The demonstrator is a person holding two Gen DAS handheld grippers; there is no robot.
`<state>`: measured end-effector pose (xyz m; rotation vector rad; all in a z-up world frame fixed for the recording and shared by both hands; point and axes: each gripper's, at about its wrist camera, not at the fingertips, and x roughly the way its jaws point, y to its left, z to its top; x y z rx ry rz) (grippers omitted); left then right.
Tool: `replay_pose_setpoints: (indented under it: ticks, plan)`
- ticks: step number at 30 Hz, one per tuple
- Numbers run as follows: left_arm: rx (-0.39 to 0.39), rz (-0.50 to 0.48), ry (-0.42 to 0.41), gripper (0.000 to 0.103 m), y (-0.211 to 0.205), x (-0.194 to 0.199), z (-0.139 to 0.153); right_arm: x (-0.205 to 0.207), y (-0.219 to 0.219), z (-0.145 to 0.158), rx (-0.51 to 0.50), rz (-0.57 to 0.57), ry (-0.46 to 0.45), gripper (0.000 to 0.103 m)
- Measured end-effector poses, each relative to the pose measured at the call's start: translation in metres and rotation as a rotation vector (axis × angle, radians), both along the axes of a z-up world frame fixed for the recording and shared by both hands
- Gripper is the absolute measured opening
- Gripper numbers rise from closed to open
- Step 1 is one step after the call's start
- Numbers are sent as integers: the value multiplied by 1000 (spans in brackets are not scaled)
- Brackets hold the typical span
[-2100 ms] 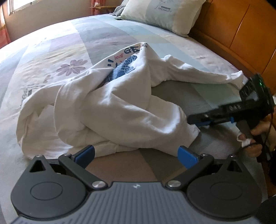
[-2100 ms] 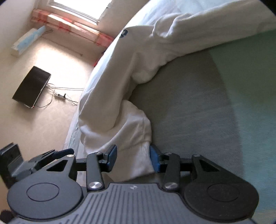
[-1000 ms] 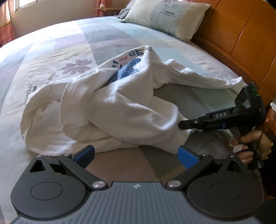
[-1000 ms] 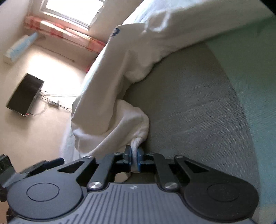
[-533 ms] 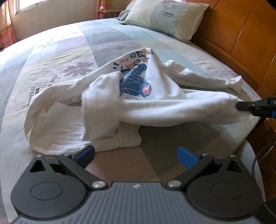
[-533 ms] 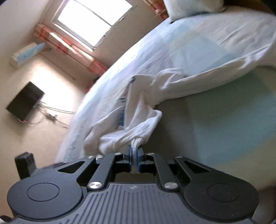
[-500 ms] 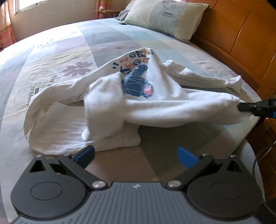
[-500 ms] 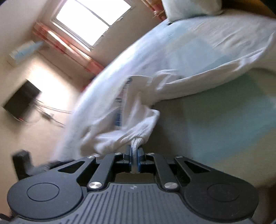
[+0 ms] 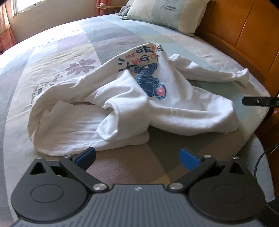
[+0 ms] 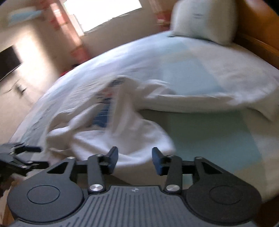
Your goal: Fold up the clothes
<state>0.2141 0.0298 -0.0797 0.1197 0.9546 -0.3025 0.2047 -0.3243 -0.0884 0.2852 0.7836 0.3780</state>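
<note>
Your left gripper (image 9: 137, 156) sits wide, empty, before the crumpled white sweatshirt (image 9: 122, 108) on the patchwork bedspread (image 9: 61, 52). Your right gripper (image 10: 134, 159) has just been opening; the soft sleeve, pinched before, lies free.

Pillow (image 9: 167, 14) reads "DREAMCITY"; white shirt (image 9: 144, 57) reads "bear GE… KING OF".

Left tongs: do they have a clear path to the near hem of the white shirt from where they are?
Probably yes. The left tongs stand open, empty, and the white shirt's near edge lies just ahead on the bed, with only bare bedsheet between. The right tongs are off to the side.
</note>
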Motion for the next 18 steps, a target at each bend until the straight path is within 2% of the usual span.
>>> replay_pose_setpoints:
  ticks: [6,10,14,16,18]
  plan:
    - [87,-5,-6,102,16,-2,0,20,77,1,29,274,23,51]
    - [134,17,3,102,36,-5,-4,32,137,-11,2,444,46,51]
    - [133,70,26,102,61,-3,-9,33,183,-24,-53,527,61,57]
    - [80,98,40,102,74,1,-12,32,204,-30,-77,558,67,61]
    - [26,134,57,102,84,9,-20,30,206,-32,-70,544,80,66]
